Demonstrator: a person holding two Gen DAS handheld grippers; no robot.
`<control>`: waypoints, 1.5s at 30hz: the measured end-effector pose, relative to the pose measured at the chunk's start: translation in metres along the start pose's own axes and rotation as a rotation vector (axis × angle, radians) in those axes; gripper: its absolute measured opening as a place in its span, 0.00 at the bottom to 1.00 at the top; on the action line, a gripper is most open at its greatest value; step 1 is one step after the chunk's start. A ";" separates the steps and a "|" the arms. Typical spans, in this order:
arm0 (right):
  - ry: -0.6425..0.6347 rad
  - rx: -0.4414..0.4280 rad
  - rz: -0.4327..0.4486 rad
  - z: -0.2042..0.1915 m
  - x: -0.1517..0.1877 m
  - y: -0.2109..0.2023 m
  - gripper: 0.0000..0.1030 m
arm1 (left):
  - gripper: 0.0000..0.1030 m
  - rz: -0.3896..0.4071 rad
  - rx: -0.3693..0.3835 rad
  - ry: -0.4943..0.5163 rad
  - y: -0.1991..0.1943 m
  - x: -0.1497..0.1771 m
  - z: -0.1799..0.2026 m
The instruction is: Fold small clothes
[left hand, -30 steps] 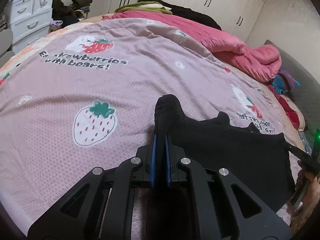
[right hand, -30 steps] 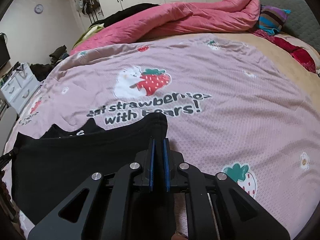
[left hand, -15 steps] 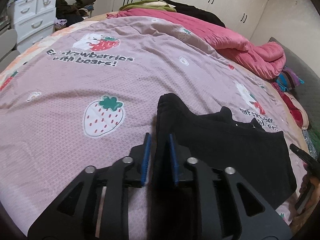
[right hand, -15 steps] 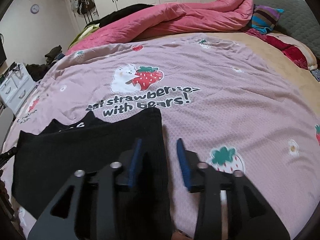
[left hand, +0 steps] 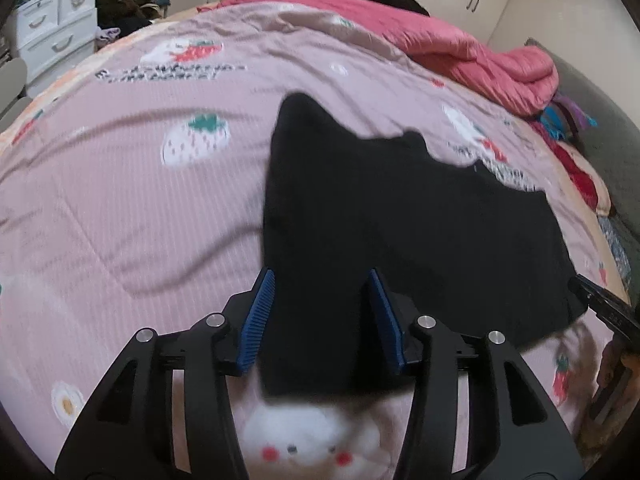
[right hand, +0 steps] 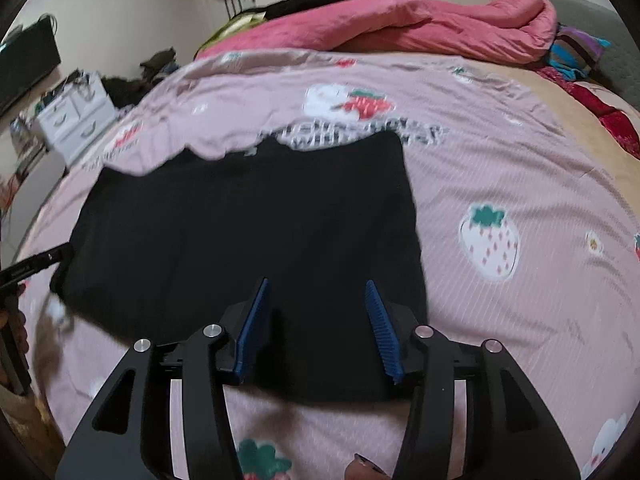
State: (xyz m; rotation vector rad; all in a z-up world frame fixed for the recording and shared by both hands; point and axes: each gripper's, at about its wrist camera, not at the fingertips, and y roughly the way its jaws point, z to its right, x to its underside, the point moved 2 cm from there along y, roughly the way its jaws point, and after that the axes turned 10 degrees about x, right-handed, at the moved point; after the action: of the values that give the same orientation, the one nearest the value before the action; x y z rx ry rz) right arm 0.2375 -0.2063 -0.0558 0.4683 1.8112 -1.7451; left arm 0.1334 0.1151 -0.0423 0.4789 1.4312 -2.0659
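Black garment (left hand: 400, 232) lies flat on the bed cover (left hand: 132, 216), near the cover's near edge, long axis running left-right across that edge — so the two claws sit at opposite short ends of it. Left gripper (left hand: 320, 312) is over the garment's left end; right gripper (right hand: 316, 320) is over its right end. Both have just been opening: jaws stand apart, blue pads clear of the cloth, nothing pinched — both released. The cloth shows between each pair of jaws, lying on the cover below rather than held. Far edge of the garment is uneven, with two points sticking up toward the middle of the bed; near edge runs roughly straight just ahead of the fingers. In the left view the right tool's tip pokes in at the garment's far-right corner; in the right view the left tool's tip shows at the far-left corner. My read: a fold has just been laid down, and the next one turns on that left-right axis — either end could be carried over to the other, and each hand is equally close to its own end. Frames are motion-blurred, so layer count is unclear. Containers: only a white drawer unit (left hand: 52, 36) off the bed's far-left corner, drawers shut, contents not visible.
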 end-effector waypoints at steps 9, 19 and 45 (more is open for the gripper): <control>0.047 0.009 -0.030 0.008 0.021 0.002 0.47 | 0.50 -0.032 -0.012 -0.011 -0.004 0.026 0.002; 0.097 -0.035 -0.020 0.009 0.030 -0.014 0.67 | 0.55 -0.035 -0.018 -0.025 -0.014 0.042 0.001; -0.176 -0.107 0.133 -0.107 0.018 -0.056 0.95 | 0.91 0.023 -0.129 -0.126 -0.064 0.053 -0.044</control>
State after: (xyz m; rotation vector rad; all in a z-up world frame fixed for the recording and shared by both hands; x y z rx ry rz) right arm 0.1717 -0.1080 -0.0249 0.3699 1.6995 -1.5414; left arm 0.0503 0.1597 -0.0432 0.3056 1.4655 -1.9356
